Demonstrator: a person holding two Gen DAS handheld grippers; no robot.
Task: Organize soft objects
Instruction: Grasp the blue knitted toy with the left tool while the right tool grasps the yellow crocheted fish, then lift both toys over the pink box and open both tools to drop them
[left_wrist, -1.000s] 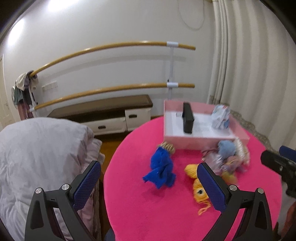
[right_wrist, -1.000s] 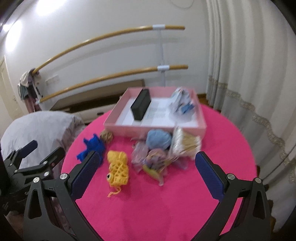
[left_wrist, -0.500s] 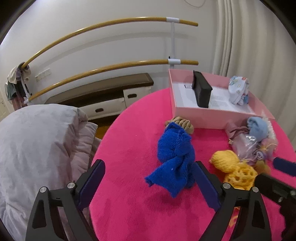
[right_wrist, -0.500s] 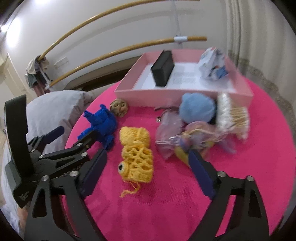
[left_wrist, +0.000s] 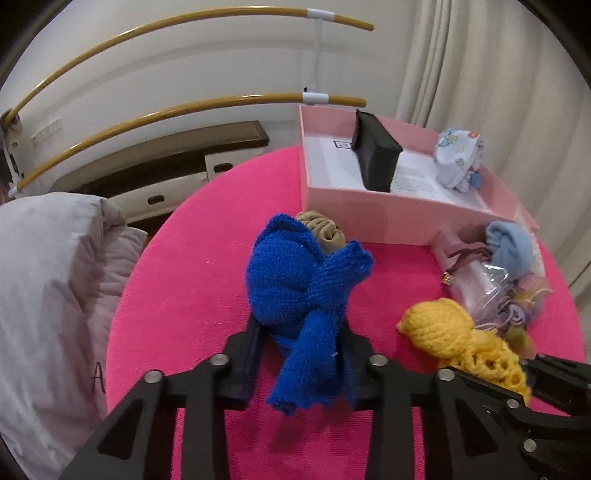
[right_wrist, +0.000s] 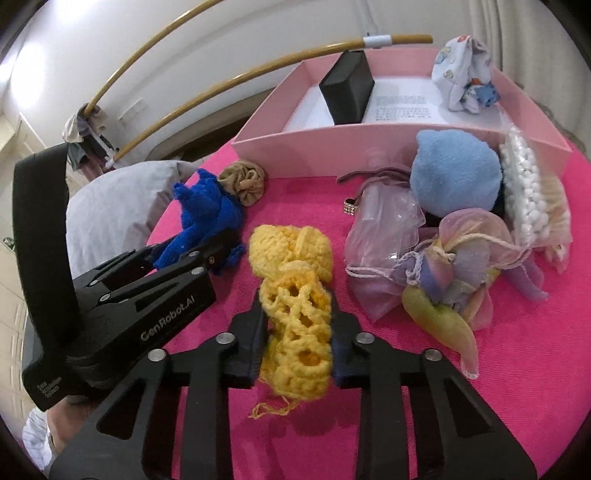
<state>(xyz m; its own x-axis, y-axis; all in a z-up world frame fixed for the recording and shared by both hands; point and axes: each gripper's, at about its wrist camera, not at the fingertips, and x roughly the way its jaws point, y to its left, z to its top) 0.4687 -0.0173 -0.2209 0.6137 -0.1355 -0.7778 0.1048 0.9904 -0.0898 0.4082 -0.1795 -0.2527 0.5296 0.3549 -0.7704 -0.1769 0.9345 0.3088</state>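
Left gripper (left_wrist: 303, 354) jaws have just been closing, now pinched on the blue knit cloth (left_wrist: 303, 291), pads pressing its lower tail at 6 o'clock of the left wrist view. Right gripper (right_wrist: 297, 347) jaws have just been closing too, clamped on the yellow crochet piece (right_wrist: 295, 295), low centre of its own view; the left tool's body shows at 8 o'clock there, printed "GenRobot.AI".

Surface: round table with a bright pink cloth (right_wrist: 461, 413). Blue knit cloth lies left of centre on it, touching a tan scrunchie (left_wrist: 323, 229) behind it at 12 o'clock. Yellow piece sits just right of the blue one, apart from it. Right of the yellow: sheer pink pouch (right_wrist: 384, 236), pastel fabric flower (right_wrist: 465, 258), light blue plush ball (right_wrist: 456, 171), bag of white cotton swabs (right_wrist: 524, 188), all bunched and touching.

Pink open box (left_wrist: 369, 206) stands at the far edge, 1 o'clock, holding a black case (left_wrist: 376, 157) upright, a printed white fabric bundle (left_wrist: 458, 157), and a sheet with text too small to read.

Room: white wall, two wooden ballet barres (left_wrist: 184, 107), low dark-topped cabinet (left_wrist: 177, 147), cream curtains (left_wrist: 498, 66) at 2 o'clock, grey-white padded bedding (left_wrist: 48, 277) at 9 o'clock, with a partly hidden letter on it.
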